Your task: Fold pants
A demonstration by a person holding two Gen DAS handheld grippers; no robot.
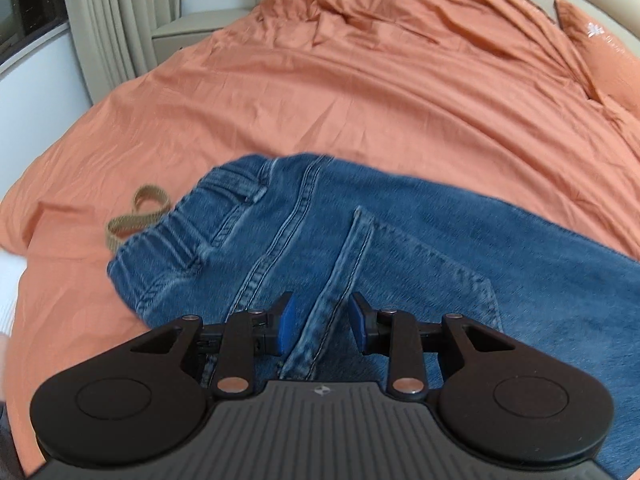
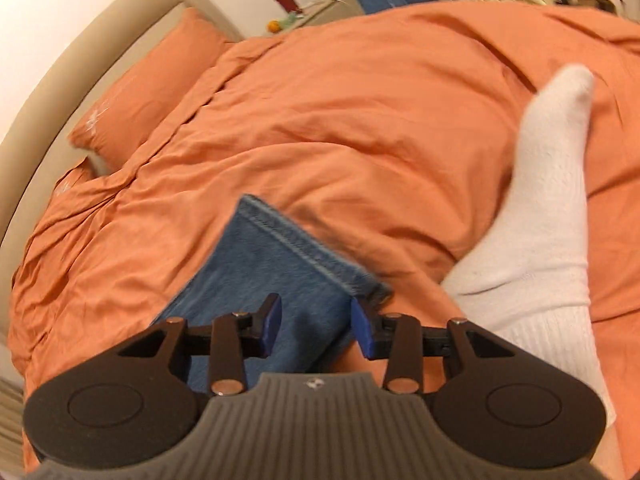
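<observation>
Both claws spread, gripping nothing — left claw (image 1: 320, 326) straddles the jeans' (image 1: 400, 240) lower-centre seam, right claw (image 2: 316, 330) faces the hem (image 2: 304, 244) — legs running lengthwise between.

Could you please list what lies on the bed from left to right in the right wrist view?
Orange pillow → jeans leg → foot in a white sock, all on the orange duvet.

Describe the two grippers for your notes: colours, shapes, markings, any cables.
Both look alike. The left gripper and right gripper each have a grey ribbed body bearing a small white logo, two round black discs at the sides, black link arms with copper-coloured rivets, and two fingers faced with blue pads. No cables or sleeves show.
</observation>
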